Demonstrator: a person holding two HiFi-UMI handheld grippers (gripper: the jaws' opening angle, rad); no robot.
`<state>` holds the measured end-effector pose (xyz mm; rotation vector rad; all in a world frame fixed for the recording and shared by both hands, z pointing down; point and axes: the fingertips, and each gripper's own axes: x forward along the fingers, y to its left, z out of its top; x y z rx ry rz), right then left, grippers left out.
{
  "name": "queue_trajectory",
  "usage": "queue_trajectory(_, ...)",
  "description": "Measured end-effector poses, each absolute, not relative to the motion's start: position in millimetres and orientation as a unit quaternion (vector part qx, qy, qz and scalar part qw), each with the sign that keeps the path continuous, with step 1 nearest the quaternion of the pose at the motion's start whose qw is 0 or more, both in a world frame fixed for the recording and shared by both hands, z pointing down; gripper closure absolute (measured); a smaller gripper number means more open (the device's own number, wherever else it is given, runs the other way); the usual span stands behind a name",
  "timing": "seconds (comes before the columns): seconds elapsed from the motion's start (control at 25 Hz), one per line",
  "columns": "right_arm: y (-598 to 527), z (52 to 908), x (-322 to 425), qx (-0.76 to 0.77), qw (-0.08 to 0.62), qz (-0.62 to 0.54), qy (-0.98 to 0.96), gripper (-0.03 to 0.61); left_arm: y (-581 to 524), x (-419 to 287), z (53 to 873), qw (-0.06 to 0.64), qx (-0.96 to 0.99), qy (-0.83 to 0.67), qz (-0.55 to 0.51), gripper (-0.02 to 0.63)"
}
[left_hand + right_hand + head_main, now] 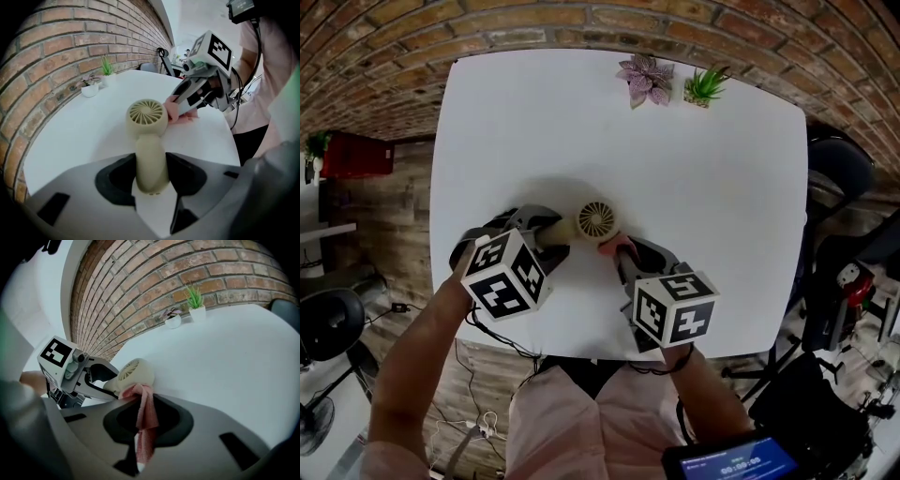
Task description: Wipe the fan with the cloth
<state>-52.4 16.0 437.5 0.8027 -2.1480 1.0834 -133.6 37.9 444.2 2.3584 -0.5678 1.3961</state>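
A small cream hand-held fan (597,221) (146,119) (133,373) sits low over the white table (703,178), round grille up. My left gripper (546,238) (151,176) is shut on the fan's handle. A pink cloth (145,416) (180,112) (617,246) hangs from my right gripper (623,258) (140,427), which is shut on it. The cloth's bunched end presses against the side of the fan's head. In the left gripper view the right gripper (194,93) comes in from the right, just behind the fan.
Two small potted plants (647,79) (705,86) stand at the table's far edge by the brick wall (581,19). A dark chair (839,169) stands to the right of the table. The person's forearms reach in from the near edge.
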Motion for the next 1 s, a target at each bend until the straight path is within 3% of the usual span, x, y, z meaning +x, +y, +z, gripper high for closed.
queue_trajectory(1.0,-1,437,-29,0.270,0.353,0.327,-0.834,0.548,40,-123,446,0.093,0.809,-0.064,0.577,0.413)
